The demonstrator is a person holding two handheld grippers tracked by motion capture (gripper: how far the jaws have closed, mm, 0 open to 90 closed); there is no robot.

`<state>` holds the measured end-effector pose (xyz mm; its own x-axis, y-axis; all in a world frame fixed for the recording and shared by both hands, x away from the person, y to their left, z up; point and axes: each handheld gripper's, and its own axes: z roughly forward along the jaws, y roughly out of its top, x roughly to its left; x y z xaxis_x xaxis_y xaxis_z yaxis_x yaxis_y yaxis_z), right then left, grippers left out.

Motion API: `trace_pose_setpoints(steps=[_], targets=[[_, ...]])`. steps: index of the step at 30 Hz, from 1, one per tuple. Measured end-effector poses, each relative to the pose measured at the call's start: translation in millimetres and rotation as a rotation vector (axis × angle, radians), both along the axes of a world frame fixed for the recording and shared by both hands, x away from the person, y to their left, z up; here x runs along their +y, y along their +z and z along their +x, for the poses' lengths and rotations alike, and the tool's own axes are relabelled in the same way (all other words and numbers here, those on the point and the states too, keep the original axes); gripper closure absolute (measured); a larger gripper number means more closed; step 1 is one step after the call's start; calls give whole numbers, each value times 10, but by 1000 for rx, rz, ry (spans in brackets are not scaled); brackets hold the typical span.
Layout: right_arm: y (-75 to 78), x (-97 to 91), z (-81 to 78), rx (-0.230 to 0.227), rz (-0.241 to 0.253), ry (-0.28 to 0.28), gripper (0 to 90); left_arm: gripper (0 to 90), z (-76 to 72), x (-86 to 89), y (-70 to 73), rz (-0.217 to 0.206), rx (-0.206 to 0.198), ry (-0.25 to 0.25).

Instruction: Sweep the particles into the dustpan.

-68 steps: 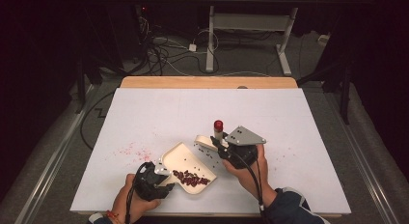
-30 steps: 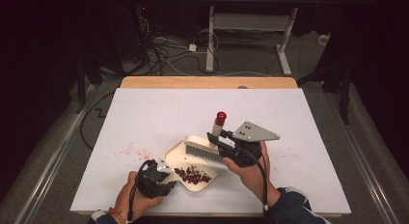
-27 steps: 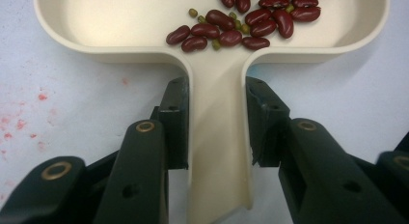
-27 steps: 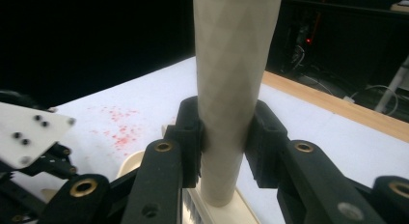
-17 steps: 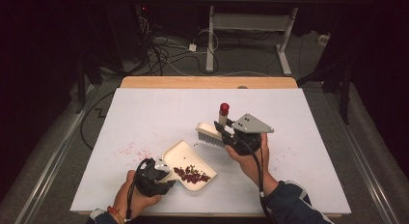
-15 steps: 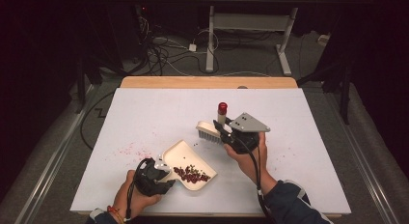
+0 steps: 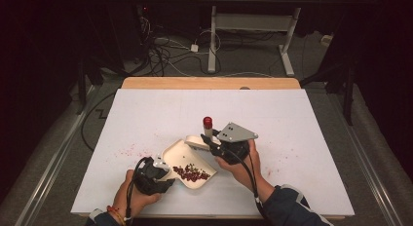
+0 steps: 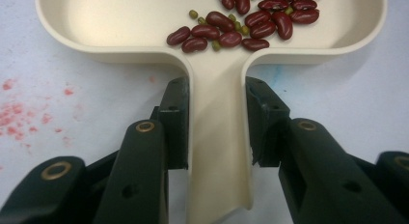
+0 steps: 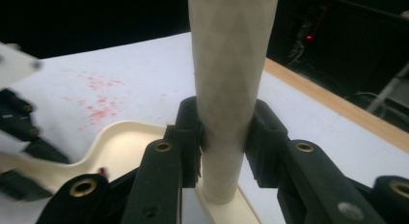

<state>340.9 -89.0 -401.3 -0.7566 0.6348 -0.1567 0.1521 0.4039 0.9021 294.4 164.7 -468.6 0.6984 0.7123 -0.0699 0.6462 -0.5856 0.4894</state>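
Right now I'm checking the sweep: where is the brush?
In the high view the brush is near the table's front middle, held by the right gripper at the far edge of the dustpan, its red-tipped handle pointing up.

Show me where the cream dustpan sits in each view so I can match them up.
High view: dustpan lower centre, between both hands.
Left gripper view: dustpan across the top, its handle clamped in the left tool.
Right gripper view: dustpan lower left, behind the brush handle.
Shared landmark: red stains on the white table.
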Motion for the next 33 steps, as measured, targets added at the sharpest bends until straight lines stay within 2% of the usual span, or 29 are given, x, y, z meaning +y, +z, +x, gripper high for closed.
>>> trace_pose_setpoints(steps=[3,6,10,14,19,23,25,30,33], targets=[[48,-26,-66,23,14,39,702,638,17,10,-4,2,3,1],[125,-73,-98,62,62,70,703,638,34,13,-11,2,2,8],[197,-111,-137,24,60,58,702,638,65,31,-21,-4,1,17],[231,-151,-113,16,73,49,702,638,84,45,-29,-11,4,21],[173,-125,-22,-30,50,6,702,637,87,50,-35,-16,3,26],[133,-50,-5,-73,55,-1,702,638,87,41,-32,-19,-1,34],[109,9,-4,-94,33,-2,702,638,83,32,-39,-22,-3,44],[14,173,30,-69,13,-8,702,638,56,0,-16,-11,-13,58],[-22,286,-49,-60,1,22,703,640,34,-21,-7,-11,-23,74]])
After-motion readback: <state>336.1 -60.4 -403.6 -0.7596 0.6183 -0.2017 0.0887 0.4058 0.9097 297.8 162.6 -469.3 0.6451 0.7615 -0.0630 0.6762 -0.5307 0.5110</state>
